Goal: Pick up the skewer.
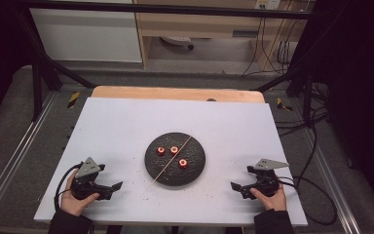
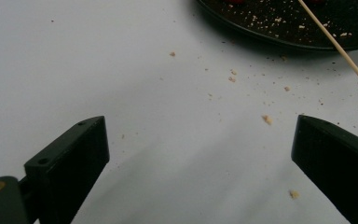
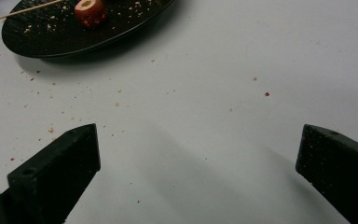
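A round black plate (image 1: 197,171) lies in the middle of the white table. On it sit three small red cored fruit pieces (image 1: 174,150), and a thin wooden skewer (image 1: 171,161) lies across it with its near end past the plate's rim. My left gripper (image 1: 119,186) rests on the table to the plate's left, open, nothing between its jaws. To the plate's right, my right gripper (image 1: 233,186) stands open and holds nothing. In the left gripper view the plate's edge (image 2: 261,37) and the skewer's tip (image 2: 349,63) show. The right gripper view has one fruit piece (image 3: 91,11) on the plate (image 3: 51,39).
Crumbs (image 2: 266,119) are scattered on the white table top (image 1: 126,122) around the plate. A wooden board edge (image 1: 175,92) runs along the table's far side. Cables (image 1: 316,195) trail off at the right. A black frame and shelving stand behind.
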